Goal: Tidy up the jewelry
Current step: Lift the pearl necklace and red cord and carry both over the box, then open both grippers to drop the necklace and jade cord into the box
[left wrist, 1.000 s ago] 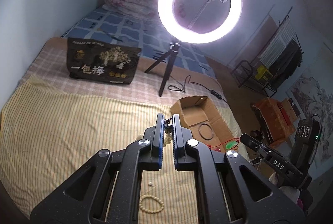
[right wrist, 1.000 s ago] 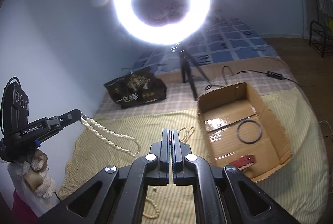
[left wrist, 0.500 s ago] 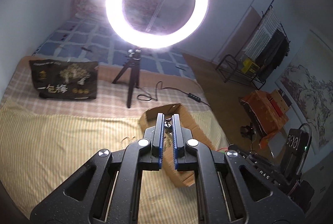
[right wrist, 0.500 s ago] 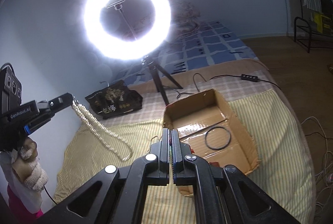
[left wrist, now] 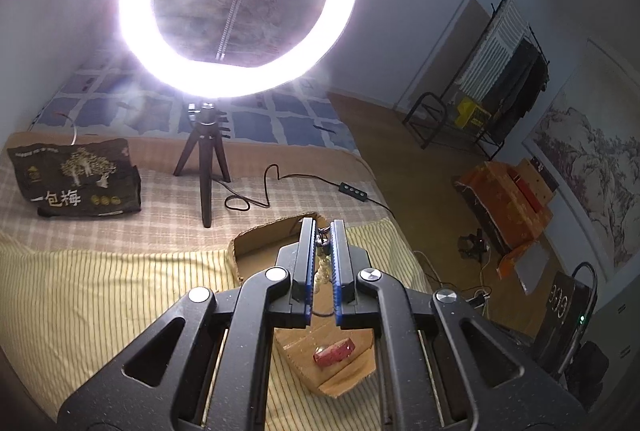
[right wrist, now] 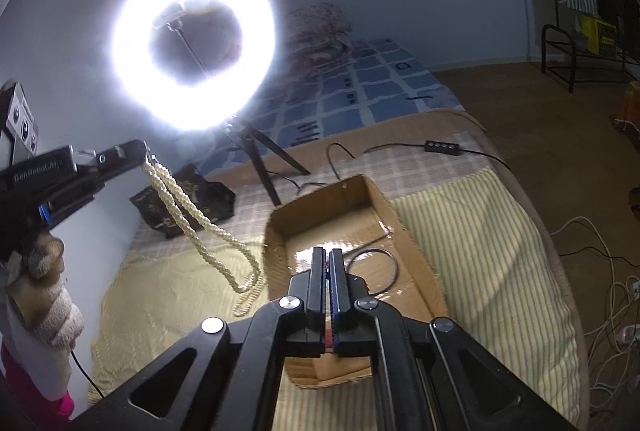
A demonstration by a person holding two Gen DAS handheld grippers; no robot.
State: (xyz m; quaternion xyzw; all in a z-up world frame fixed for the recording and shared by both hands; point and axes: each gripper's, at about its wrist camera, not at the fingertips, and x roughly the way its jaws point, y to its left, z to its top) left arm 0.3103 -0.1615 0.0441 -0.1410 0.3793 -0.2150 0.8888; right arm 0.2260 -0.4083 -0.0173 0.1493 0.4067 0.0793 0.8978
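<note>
The left claw (left wrist: 322, 231) is matt, speckled black plastic with ribbed blue pads and bright metal pivot screws. Pinched in it, the necklace (right wrist: 200, 227) is a twisted rope of small, glossy cream beads. Beneath both claws, the box (right wrist: 416, 259) is rough brown cardboard, its floor (right wrist: 340, 251) taped shiny. Left of it lies striped yellow woven cloth (right wrist: 168, 295). Beyond, the black bag (left wrist: 76, 179) looks like glossy printed foil.
</note>
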